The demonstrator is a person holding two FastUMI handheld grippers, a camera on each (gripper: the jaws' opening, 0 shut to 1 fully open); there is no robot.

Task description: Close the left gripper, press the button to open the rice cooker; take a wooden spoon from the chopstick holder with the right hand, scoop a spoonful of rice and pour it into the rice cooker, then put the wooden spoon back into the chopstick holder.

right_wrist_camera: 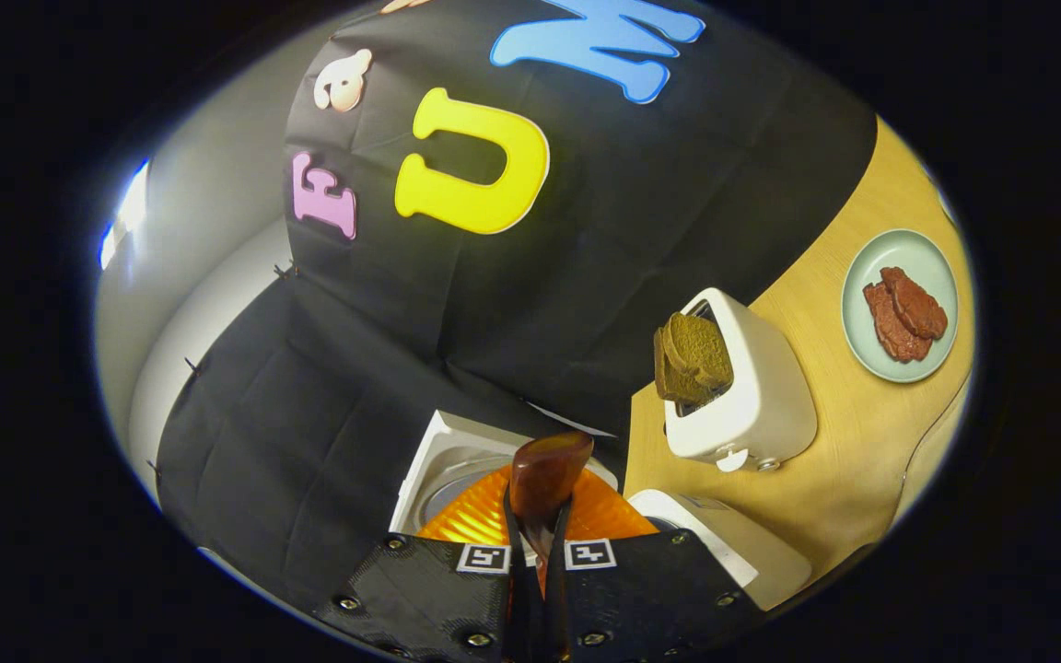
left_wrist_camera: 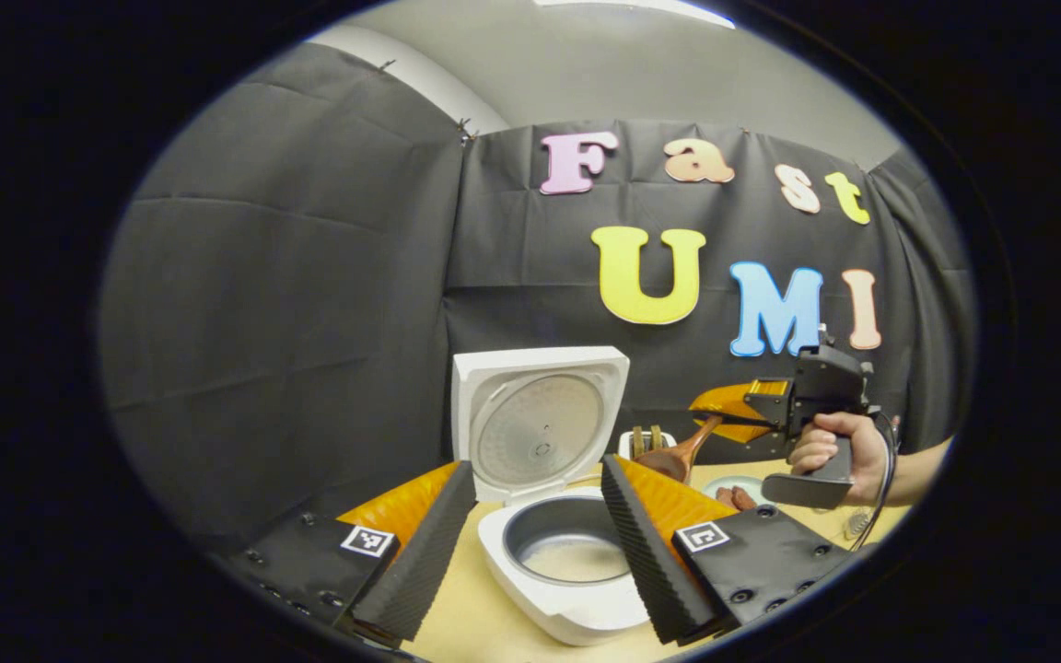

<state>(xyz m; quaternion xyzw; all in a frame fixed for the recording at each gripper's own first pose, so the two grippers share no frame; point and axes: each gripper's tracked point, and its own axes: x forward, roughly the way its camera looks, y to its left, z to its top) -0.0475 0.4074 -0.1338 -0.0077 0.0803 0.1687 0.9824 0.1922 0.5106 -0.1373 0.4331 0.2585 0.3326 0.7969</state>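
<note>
between the right gripper (right_wrist_camera: pixel 538 589)'s two fingers, low in the right gripper view, sits the handle of the wooden spoon (right_wrist_camera: pixel 544 483), both fingers pressed tight against it and its bowl sticking out ahead. just past the bowl that view catches the raised lid of the rice cooker (right_wrist_camera: pixel 443 460) and part of its white body lower right. farther out on the wooden table (right_wrist_camera: pixel 848 460) stands a white toaster (right_wrist_camera: pixel 752 396) with dark bread slices (right_wrist_camera: pixel 692 354) poking from its slots, and beyond it a pale plate (right_wrist_camera: pixel 899 253) carrying reddish meat pieces (right_wrist_camera: pixel 903 313).

from the left gripper view the left gripper (left_wrist_camera: pixel 540 543) has its fingers spread wide apart, holding nothing, framing the open rice cooker (left_wrist_camera: pixel 558 552). this view looks into the grey inner pot (left_wrist_camera: pixel 567 543), where a pale layer lies at the bottom, and shows the lid standing upright behind. farther off to the right, a hand (left_wrist_camera: pixel 839 451) grips the right gripper (left_wrist_camera: pixel 724 414) in the air, the wooden spoon (left_wrist_camera: pixel 678 451) slanting down from it with its bowl low, near the toaster (left_wrist_camera: pixel 646 442) behind the cooker. the plate (left_wrist_camera: pixel 733 483) peeks out beside it.
</note>
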